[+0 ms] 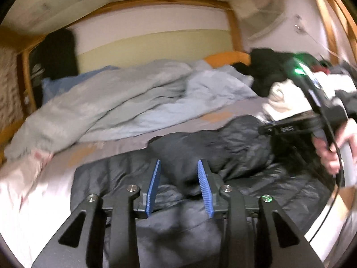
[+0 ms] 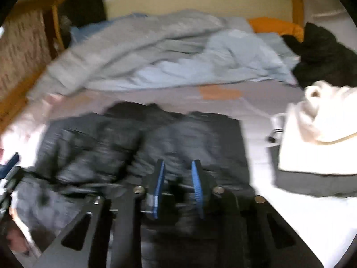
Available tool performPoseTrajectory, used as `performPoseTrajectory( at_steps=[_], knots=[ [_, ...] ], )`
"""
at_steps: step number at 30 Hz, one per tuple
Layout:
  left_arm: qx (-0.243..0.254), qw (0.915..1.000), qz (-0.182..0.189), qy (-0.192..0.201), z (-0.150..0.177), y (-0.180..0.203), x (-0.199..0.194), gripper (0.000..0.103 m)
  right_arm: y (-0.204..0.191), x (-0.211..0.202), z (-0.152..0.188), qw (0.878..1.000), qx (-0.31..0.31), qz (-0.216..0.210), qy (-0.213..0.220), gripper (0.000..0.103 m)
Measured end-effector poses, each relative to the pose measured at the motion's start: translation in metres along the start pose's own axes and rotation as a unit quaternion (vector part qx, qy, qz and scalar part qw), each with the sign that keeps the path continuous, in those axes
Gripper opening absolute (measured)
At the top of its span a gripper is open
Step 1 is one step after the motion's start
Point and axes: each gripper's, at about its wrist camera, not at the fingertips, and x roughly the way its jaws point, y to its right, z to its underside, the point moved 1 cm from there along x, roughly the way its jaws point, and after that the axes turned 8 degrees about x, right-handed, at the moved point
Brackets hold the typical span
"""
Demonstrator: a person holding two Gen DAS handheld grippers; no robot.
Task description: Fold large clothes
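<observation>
A: Jacket (image 2: 142, 147), black and quilted, is seen laid out on the near part of the bed (image 2: 256, 116), partly folded over itself, with the bunched grey-blue duvet (image 2: 156, 51) behind it

B: How is the left gripper (image 1: 179, 185) held?

A: Its blue pads (image 1: 204, 187) are kept partly apart above a raised dark fold of the jacket; nothing is seen pinched between them

B: And the right gripper (image 2: 178, 187)?

A: A narrower gap is shown there, over the jacket's near edge. Through the blur, no cloth can be made out clamped in it. In the left view a hand (image 1: 334, 149) is seen wrapped round its handle

B: What else is placed nearby?

A: A cream garment (image 2: 319, 129) is stacked on something grey to the right, with a black heap (image 2: 323, 53) further back
</observation>
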Motion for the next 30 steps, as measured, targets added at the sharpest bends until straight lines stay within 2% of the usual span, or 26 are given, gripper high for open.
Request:
performPoseTrajectory(
  at_steps=[2,4,5,6,7,8,9,11,12,15,16,17,20,22,25,28,30],
  knots=[
    [0.013,0.9996,0.024,-0.005,-0.015,0.011,0.008,0.041,0.013,0.009,0.000,0.999,0.014,0.009,-0.033,0.024],
    [0.004,0.9987,0.046,-0.022,-0.031,0.018,0.022,0.043,0.018,0.020,0.005,0.998,0.015,0.004,-0.066,0.024],
    [-0.003,0.9977,0.057,-0.037,-0.038,0.020,0.033,0.045,0.022,0.023,0.007,0.997,0.013,0.002,-0.078,0.024],
    [-0.008,0.9963,0.066,-0.054,-0.045,0.022,0.045,0.050,0.022,0.026,0.008,0.996,0.011,-0.001,-0.089,0.024],
    [-0.013,0.9949,0.060,-0.080,-0.049,0.024,0.060,0.052,0.024,0.028,0.008,0.995,0.008,-0.008,-0.098,0.024],
    [-0.025,0.9904,0.053,-0.125,-0.050,0.023,0.083,0.052,0.024,0.030,0.008,0.995,0.002,-0.014,-0.103,0.024],
    [-0.043,0.9849,0.061,-0.156,-0.048,0.021,0.100,0.052,0.025,0.031,0.007,0.994,-0.006,-0.025,-0.107,0.024],
    [-0.076,0.9733,0.092,-0.196,-0.041,0.016,0.128,0.052,0.034,0.034,0.004,0.992,0.005,-0.041,-0.118,0.024],
    [-0.075,0.9682,0.099,-0.217,-0.036,0.015,0.138,0.052,0.034,0.035,0.004,0.990,0.017,-0.053,-0.126,0.024],
    [-0.059,0.9624,0.073,-0.255,-0.022,0.011,0.151,0.054,0.042,0.034,0.001,0.986,0.037,-0.084,-0.138,0.024],
    [-0.057,0.9627,0.048,-0.260,-0.019,0.006,0.149,0.053,0.044,0.034,0.000,0.986,0.039,-0.086,-0.137,0.024],
    [-0.058,0.9654,0.016,-0.254,-0.017,0.000,0.143,0.053,0.044,0.035,-0.001,0.986,0.040,-0.085,-0.135,0.024],
    [-0.039,0.9766,-0.075,-0.198,-0.017,-0.022,0.110,0.050,0.049,0.041,-0.003,0.989,0.037,-0.065,-0.129,0.025],
    [-0.033,0.9763,-0.116,-0.180,-0.014,-0.041,0.089,0.050,0.054,0.045,-0.003,0.989,0.045,-0.056,-0.131,0.025],
    [-0.053,0.9723,-0.132,-0.185,-0.001,-0.074,0.070,0.050,0.058,0.042,-0.005,0.988,0.055,-0.059,-0.130,0.025],
    [-0.082,0.9657,-0.145,-0.199,0.020,-0.100,0.051,0.050,0.052,0.030,-0.009,0.993,0.036,-0.055,-0.101,0.025],
    [-0.109,0.9647,-0.134,-0.198,0.033,-0.114,0.042,0.050,0.043,0.019,-0.012,0.994,0.013,-0.075,-0.084,0.024]
  ],
)
